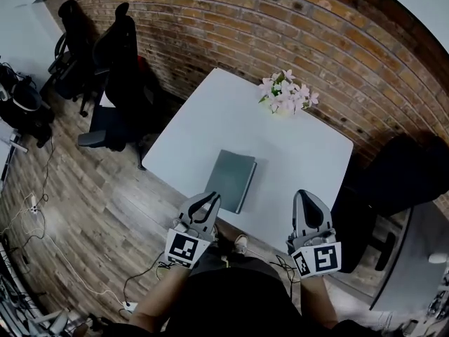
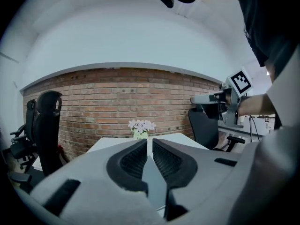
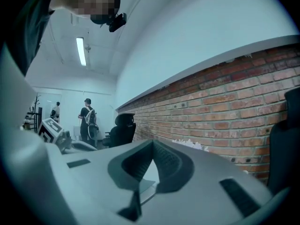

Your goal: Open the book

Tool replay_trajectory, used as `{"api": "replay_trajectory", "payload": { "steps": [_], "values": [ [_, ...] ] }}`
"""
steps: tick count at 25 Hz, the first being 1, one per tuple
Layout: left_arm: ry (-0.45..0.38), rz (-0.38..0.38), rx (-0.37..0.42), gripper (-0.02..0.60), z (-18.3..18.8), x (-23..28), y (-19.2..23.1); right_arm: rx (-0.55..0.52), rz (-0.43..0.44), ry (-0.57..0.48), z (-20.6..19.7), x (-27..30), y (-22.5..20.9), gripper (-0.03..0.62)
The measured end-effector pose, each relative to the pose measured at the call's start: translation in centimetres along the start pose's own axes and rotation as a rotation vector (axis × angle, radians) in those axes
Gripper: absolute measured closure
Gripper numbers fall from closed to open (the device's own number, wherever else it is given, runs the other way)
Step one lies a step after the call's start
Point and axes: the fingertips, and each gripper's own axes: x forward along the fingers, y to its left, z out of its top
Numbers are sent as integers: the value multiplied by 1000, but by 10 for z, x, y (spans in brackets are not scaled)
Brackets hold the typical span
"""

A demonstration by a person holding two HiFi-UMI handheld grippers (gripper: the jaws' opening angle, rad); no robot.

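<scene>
Near the front edge of the white square desk (image 1: 210,118), left of its middle, lies a thin grey-green book (image 1: 231,180). It's closed and flat, cover up, set at a slight angle to the desk edges.

The grey left gripper (image 1: 210,199), w/ its black-and-white marker cube, comes in over the front edge by the front-left corner. Its tips are at the book's near-left corner. In the left gripper view its fingers (image 2: 136,161) are closed tip to tip w/ nothing pinched btwn them. The book's cover (image 2: 153,177) shows only through the gap behind the tips. Can't tell if the tips touch the book.

The grey right gripper (image 1: 306,196) sits at the front edge towards the front-right corner, well apart from the book and pointing across the desk. Its fingers (image 3: 171,165) also meet at the tips, holding nothing.

A small bunch of pink-and-white flowers (image 1: 286,93) stands near the far edge, close to the far-right corner, well apart from the book. It shows straight ahead in the left gripper view (image 2: 141,125).

Behind the desk runs a red brick wall (image 1: 316,34). Black office chairs (image 1: 116,69) stand on the wood-plank floor (image 1: 91,209) off the desk's left side.
</scene>
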Motion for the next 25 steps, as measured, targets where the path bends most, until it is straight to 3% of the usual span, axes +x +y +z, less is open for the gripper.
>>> {"api": "replay_trajectory", "payload": {
  "steps": [7, 10, 14, 19, 25],
  "values": [
    [124, -74, -7, 546, -59, 37, -16, -8, -10, 42, -11, 0, -3, 580],
    [201, -101, -13, 474, -92, 57, -25, -6, -17, 62, -18, -4, -5, 580],
    [325, -127, -30, 428, -141, 80, -37, -3, -25, 81, -24, -8, -9, 580],
    [429, -166, 13, 347, -172, 107, -55, 2, -43, 95, -31, -14, -19, 580],
    [559, -167, 144, 314, -204, 125, -66, 12, -58, 108, -38, -20, -29, 580]
  ]
}}
